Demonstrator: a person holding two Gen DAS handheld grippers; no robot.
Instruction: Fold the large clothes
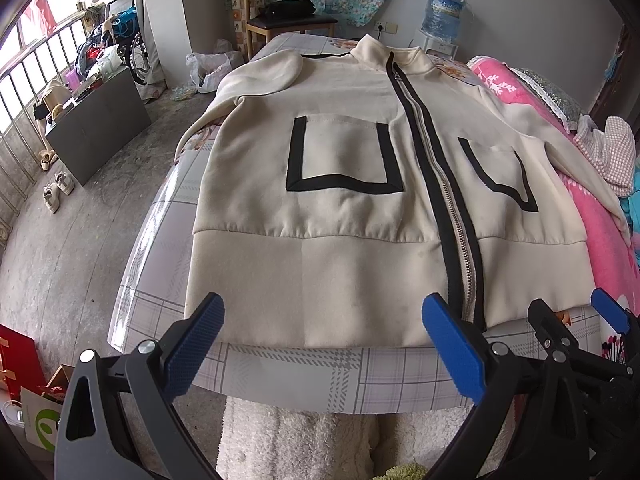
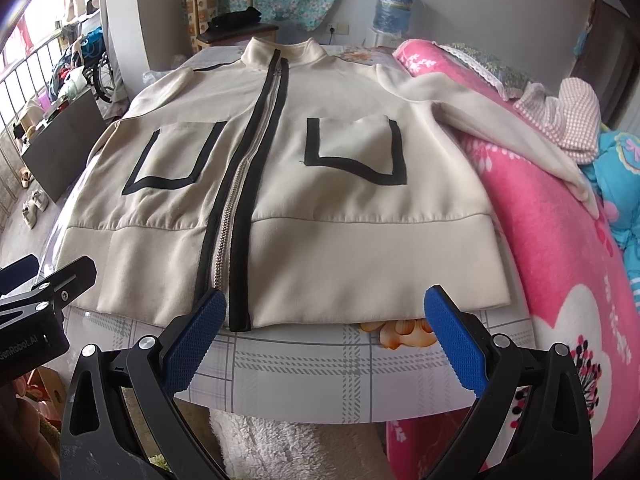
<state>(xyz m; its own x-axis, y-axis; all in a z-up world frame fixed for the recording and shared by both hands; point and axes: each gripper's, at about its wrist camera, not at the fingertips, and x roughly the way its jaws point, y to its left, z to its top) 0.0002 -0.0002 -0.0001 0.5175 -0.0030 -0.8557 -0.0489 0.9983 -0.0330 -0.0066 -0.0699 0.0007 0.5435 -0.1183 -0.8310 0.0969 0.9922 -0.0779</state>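
jacket (image 1: 340,216) left sleeve hidden, folded under

The jacket (image 1: 340,208) lies flat on the table (image 1: 304,372), collar at 12 o'clock, hem at 6; the quilt (image 2: 560,240) lies at 3 o'clock.

Cream jacket (image 1: 340,208) with black trim; grey checked table cover (image 1: 280,376); pink flowered blanket (image 2: 560,260); blue gripper pads (image 1: 192,344).
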